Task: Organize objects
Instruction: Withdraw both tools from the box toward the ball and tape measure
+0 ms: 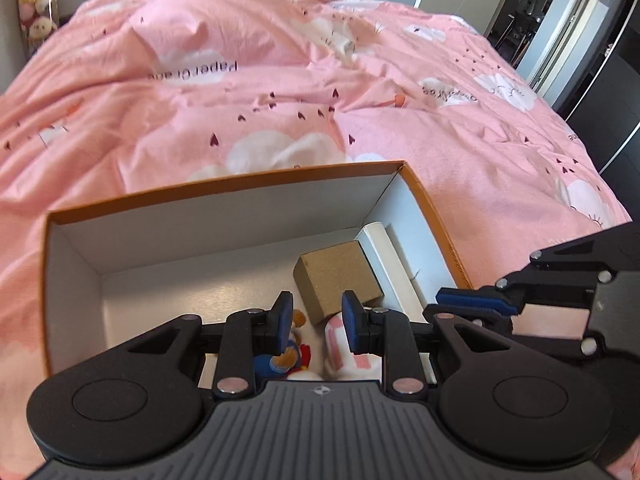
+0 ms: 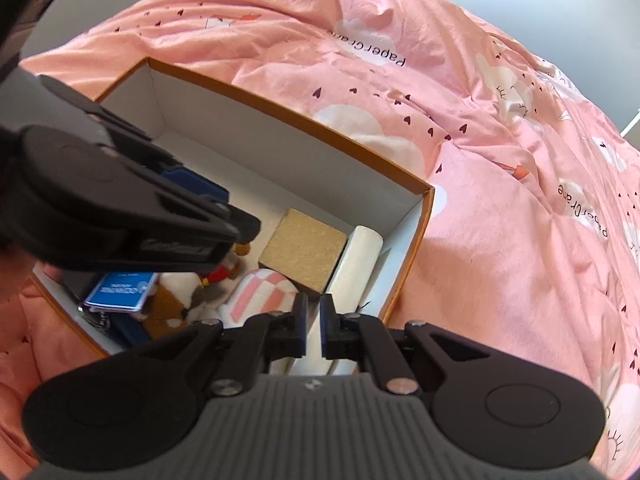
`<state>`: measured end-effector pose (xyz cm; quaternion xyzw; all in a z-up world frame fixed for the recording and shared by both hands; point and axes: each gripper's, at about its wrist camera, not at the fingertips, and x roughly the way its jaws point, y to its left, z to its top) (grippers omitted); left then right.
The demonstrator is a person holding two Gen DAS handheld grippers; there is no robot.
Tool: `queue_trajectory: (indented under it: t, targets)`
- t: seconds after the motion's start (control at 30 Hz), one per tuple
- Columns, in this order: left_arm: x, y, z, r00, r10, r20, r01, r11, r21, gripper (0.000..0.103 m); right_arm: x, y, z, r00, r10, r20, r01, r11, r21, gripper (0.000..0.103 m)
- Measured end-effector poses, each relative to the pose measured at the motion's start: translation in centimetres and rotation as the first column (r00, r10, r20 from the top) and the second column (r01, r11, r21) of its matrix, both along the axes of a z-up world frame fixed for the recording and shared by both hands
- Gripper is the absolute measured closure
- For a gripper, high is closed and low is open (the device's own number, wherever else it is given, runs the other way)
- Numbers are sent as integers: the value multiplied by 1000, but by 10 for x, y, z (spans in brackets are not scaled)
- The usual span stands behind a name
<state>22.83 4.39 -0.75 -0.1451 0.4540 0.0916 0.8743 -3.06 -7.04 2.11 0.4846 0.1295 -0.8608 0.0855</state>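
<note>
Hovering low over the near end of an orange-rimmed cardboard box with white inner walls (image 1: pixel 224 188), the left gripper (image 1: pixel 316 320), blue-padded fingers (image 1: pixel 285 312) parted with a clear gap and nothing between them. Lying directly beneath those fingers, a small stuffed toy in blue, red and tan (image 1: pixel 284 356) and, just beside it, a pink-and-white checked soft roll (image 1: pixel 340 344). Hanging over the box's right-hand side, the right gripper (image 2: pixel 314 330), its pads drawn almost together with only a thin slit showing, gripping nothing. Showing under it, a long white paper-wrapped cylinder (image 2: pixel 356 264) running along the right inner wall. Sitting beside that cylinder, toward the middle of the box floor, a tan cork-textured rectangular block (image 2: pixel 303 249), speckled top flat and level, edges squared. Resting at the near left corner in the right wrist view, a flat blue card with white print (image 2: pixel 120 290), on top of darker items too blurred to tell. Spreading beyond the box on all sides, a rumpled pink duvet printed with white clouds and small dark hearts (image 1: pixel 280 60). Standing at the far left, a clear bag of yellow and pink plush toys (image 1: pixel 34 4).
</note>
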Motion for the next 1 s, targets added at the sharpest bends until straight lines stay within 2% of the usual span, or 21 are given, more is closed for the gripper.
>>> queue_trajectory:
  t: [0.13,0.2,0.4,0.53,0.67,0.77,1.0]
  targets:
    - [-32,-11,19,999,-7,44,6,999,31,74,24,-7,16,997,-17,-76,11,997,-71,92]
    - [-52,-18,25,998,14,67,-17,999,45,74,37,-12,24,992,-33,-120,19,993,-117,83]
    - [-97,-34,28,995,11,104,-18,998,60,74,80,-24,36,970,-97,-221,49,976,-213,83]
    - [-121,-35,19,998,26,61,-29,999,44,74,110,-35,34,953,-135,-271,71,970,-234,83]
    - [-137,-38,0,999,10,-37,-7,997,72,74,128,-47,16,974,-135,-184,83,961,-263,83]
    - [-150,-38,-15,996,-1,-92,6,999,54,74,133,-53,-2,986,-140,-91,110,955,-274,83]
    - [-169,-40,-43,981,-35,-188,39,999,14,74,144,-59,-41,980,-165,109,190,939,-288,82]
